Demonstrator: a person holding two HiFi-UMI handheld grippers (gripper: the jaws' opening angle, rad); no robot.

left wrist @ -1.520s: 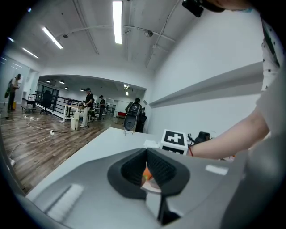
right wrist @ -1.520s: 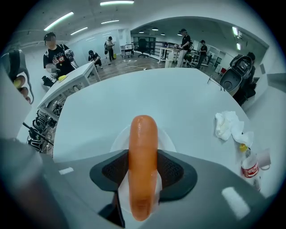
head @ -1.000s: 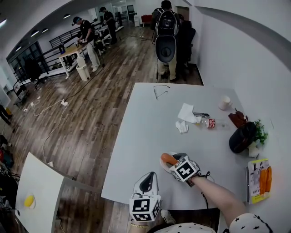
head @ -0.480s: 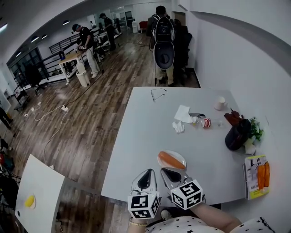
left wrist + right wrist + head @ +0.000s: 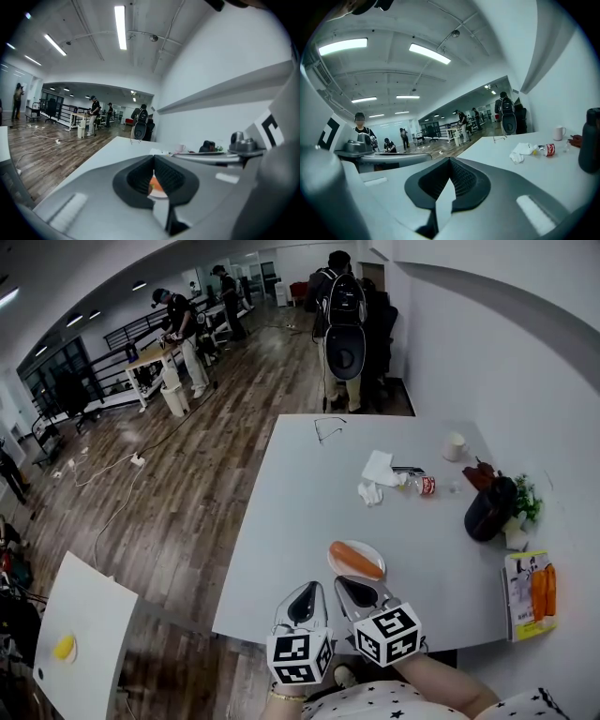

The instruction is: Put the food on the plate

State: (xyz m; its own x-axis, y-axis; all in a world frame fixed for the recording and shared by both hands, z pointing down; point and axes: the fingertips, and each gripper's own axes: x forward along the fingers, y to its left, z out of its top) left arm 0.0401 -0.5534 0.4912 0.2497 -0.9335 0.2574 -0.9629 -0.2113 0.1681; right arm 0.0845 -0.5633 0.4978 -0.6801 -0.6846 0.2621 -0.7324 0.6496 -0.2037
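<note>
Withdrawn and clamped empty, the right gripper (image 5: 352, 589) sits just behind the orange carrot (image 5: 356, 561) lying slantwise on the small white plate (image 5: 372, 548), nearer than the likewise-closed left gripper (image 5: 305, 599).

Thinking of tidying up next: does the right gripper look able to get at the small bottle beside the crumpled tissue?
Probably yes. From the right gripper, bare table leads to the bottle; only the plate with the carrot lies near that path, and the gripper's shut jaws must open first.
</note>
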